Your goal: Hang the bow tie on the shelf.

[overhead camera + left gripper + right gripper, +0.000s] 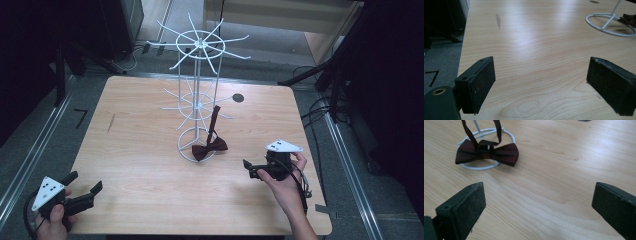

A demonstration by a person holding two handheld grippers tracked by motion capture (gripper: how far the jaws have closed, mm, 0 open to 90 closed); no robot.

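Pale wood counter (140, 150), rounded corners, grey floor on all sides. We see a white wire rack (198, 100) standing at centre; a dark red bow tie (210, 146) lies across its base ring, strap hanging from a lower arm. Left gripper (82, 182), near the front-left edge, and right gripper (249, 169), front-right, both hold jaws wide over bare wood.

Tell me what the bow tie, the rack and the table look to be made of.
Bow tie: dark maroon cloth with a slight satin sheen, going by its soft folds and strap. Rack: thin wire or rod, probably metal, coated glossy white. Table: pale wood or wood-look laminate; grain lines show, and the smooth surface reflects light.
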